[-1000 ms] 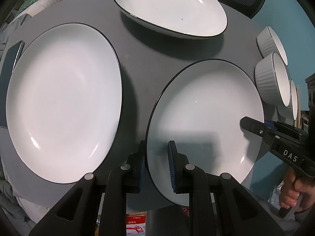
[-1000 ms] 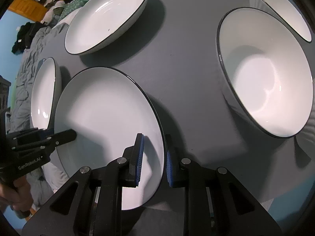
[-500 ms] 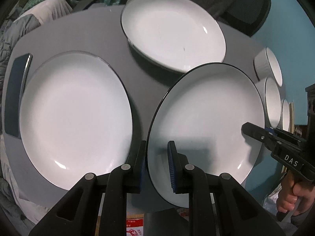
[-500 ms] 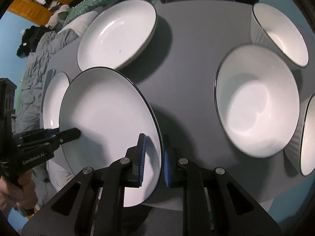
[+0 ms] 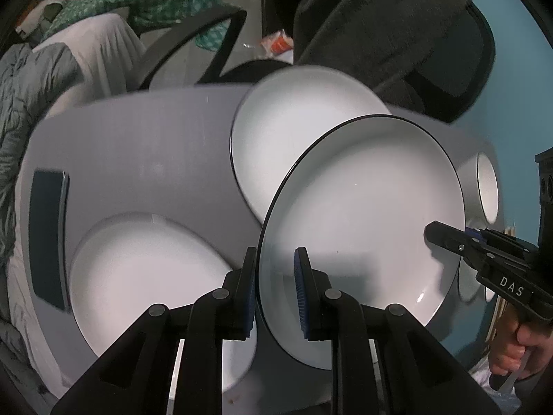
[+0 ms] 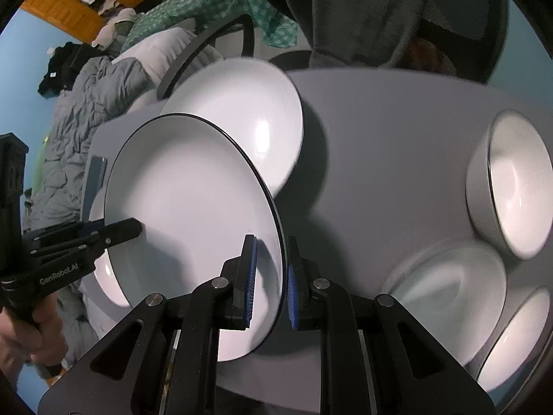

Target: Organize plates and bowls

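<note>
We hold one white, dark-rimmed plate (image 5: 363,214) between two black grippers, lifted clear above the grey table (image 5: 138,145). Our left gripper (image 5: 274,290) is clamped on the plate's left rim, its blue pads (image 5: 300,294) pressing either side. Our right gripper (image 6: 269,283) pinches the opposite rim just as narrowly. Below lie two more plates, one far (image 5: 293,121) and one near (image 5: 145,276), and three white bowls (image 6: 518,186) sit at the table's right side.
</note>
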`<state>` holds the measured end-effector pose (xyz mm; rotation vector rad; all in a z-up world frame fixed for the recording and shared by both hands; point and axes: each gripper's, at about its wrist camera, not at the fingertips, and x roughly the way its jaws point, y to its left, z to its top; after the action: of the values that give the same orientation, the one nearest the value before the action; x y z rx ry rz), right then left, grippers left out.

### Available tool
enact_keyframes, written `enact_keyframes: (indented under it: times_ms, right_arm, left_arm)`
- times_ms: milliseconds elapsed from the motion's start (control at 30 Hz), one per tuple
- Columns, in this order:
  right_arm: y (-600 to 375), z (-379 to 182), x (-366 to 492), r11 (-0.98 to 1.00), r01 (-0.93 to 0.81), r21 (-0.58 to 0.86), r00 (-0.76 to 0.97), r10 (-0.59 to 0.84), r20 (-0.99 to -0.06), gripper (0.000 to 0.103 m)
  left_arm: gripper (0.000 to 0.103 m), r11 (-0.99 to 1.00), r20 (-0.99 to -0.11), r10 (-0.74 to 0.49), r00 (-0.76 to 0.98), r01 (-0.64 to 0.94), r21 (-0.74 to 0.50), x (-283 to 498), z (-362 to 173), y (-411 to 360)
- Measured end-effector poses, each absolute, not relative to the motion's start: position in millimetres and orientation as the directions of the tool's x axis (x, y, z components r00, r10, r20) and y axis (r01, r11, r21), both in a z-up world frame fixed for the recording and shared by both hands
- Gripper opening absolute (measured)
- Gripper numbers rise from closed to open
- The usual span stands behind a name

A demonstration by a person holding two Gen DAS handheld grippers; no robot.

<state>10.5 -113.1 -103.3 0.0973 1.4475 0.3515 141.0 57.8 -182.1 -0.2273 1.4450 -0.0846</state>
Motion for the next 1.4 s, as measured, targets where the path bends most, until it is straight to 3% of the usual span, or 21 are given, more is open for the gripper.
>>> enact_keyframes:
  times_ms: [533, 1033, 1200, 1400]
  right_arm:
    - [-99, -126, 93, 0.926, -0.208, 0.315, 0.010, 0.324, -0.946, 0.016]
    - [-98, -132, 113, 0.929, -0.235, 0.286, -0.048, 0.283, -0.958, 0.017]
    - [-95, -131, 116, 0.931, -0.252, 0.265, -0.072, 0.255, -0.964, 0.021]
    - [-96, -127, 115, 0.928, -0.235, 0.289, -0.099, 0.272, -0.957, 0.034]
  left_arm:
    - [0.021, 0.977, -0.988, -0.123, 0.097, -0.163, -0.138, 213, -213, 69]
    - [0.021, 0.977, -0.991, -0.123, 0.048, -0.169, -0.129, 221, -227, 65]
    - [0.021, 0.985, -0.993, -0.103, 0.054, -0.136, -0.110, 219, -225, 60]
    - [0.021, 0.986, -0.994, -0.091, 0.063, -0.135, -0.099, 215, -223, 61]
